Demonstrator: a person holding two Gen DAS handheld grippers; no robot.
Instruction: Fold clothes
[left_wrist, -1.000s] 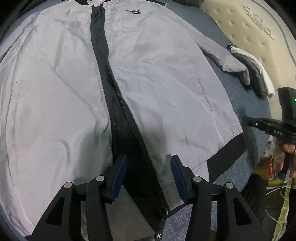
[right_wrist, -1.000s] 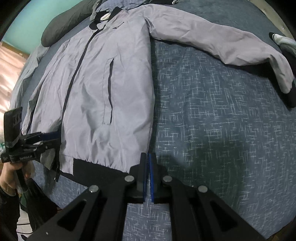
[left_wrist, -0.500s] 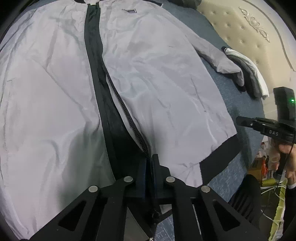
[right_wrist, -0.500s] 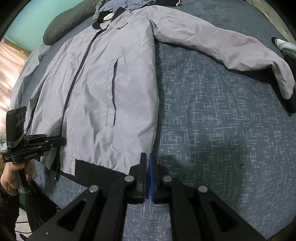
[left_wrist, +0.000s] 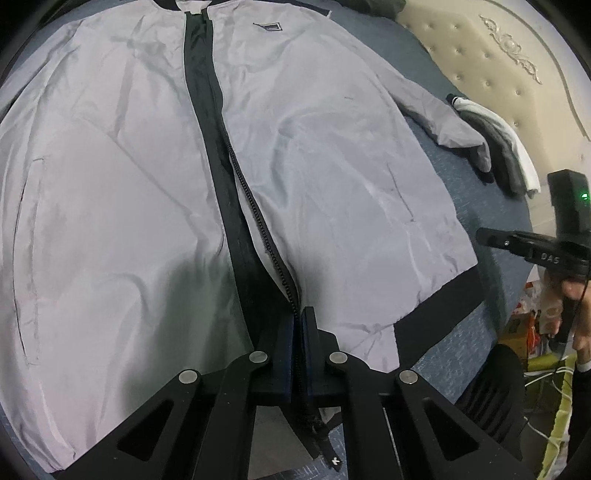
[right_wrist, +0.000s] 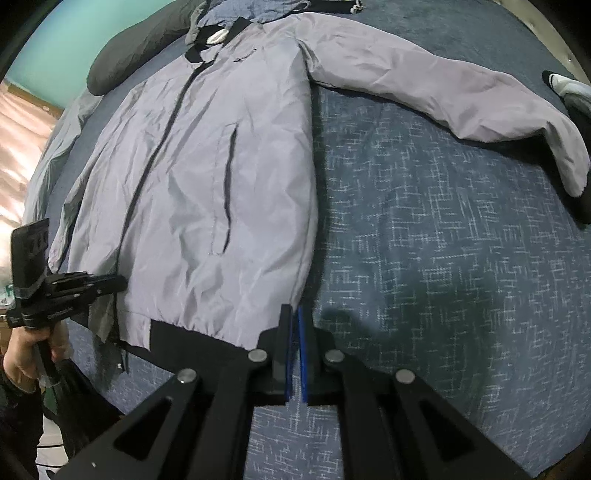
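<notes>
Two grippers in view, both with fingers drawn together. Left gripper (left_wrist: 298, 325), lower centre of the left wrist view: blue pads nearly touching, pinched on the zipper edge (left_wrist: 295, 314) of the jacket (left_wrist: 354, 192) near its hem. How much fabric sits between the pads is hidden by the fingers themselves. The zipper tail hangs below, partly covered by the gripper's frame.

Right gripper (right_wrist: 294, 325), lower centre of the right wrist view: pads closed to a thin slit at the jacket's (right_wrist: 221, 166) lower corner, where the grey side seam meets the black hem band (right_wrist: 192, 338). Whether cloth is caught between them cannot be told; the contact point is in shadow.

Jacket lies flat, front up, on a blue patterned bedspread (right_wrist: 443, 258), collar toward the top of both frames. One sleeve (right_wrist: 461, 99) stretches to the upper right of the right wrist view; the far sleeve is cut off at the left edge. Folded grey-and-white clothing (left_wrist: 506, 147) lies beside the cuff at the right of the left wrist view, below a tufted headboard (left_wrist: 517, 66). A dark pillow (right_wrist: 136, 48) lies at upper left of the right wrist view.
</notes>
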